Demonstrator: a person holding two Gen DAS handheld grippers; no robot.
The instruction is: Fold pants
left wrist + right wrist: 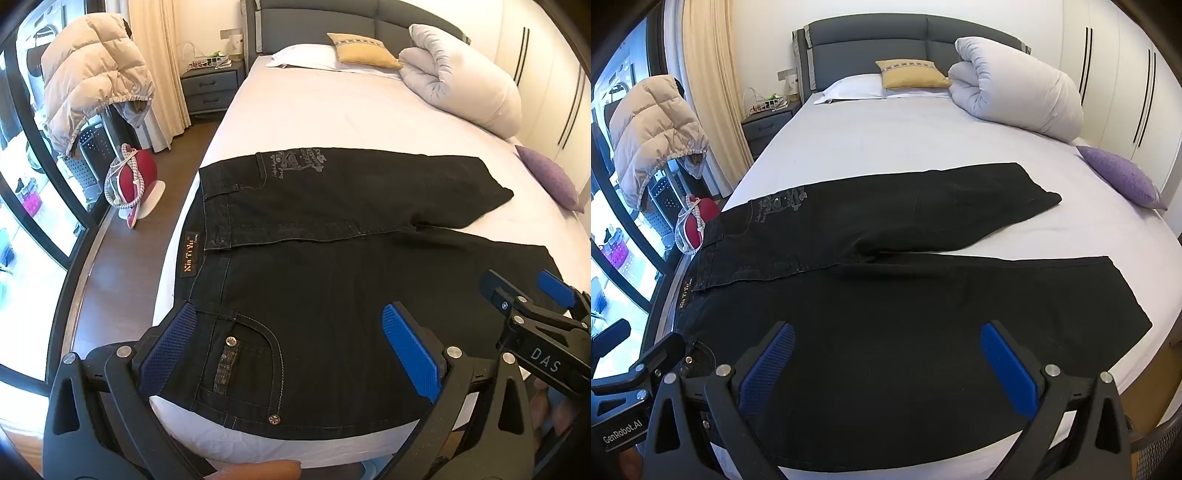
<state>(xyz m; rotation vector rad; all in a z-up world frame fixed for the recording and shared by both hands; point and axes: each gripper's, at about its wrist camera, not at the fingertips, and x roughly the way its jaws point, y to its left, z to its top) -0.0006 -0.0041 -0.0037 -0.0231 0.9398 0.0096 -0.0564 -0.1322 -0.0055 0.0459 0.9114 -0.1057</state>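
Black jeans (332, 266) lie spread flat across the foot of the bed, waistband to the left, both legs running right and apart. They also show in the right wrist view (905, 302). My left gripper (291, 347) is open, hovering over the near hip pocket by the waistband. My right gripper (886, 369) is open, hovering over the near leg; it also shows at the right of the left wrist view (524, 295). Neither holds cloth.
The white bed sheet (905, 140) stretches back to a yellow cushion (912, 74), a rolled white duvet (1015, 96) and a purple cushion (1119, 177). Left of the bed are wooden floor, a red stand (136, 173) and a hanging puffer jacket (92, 74).
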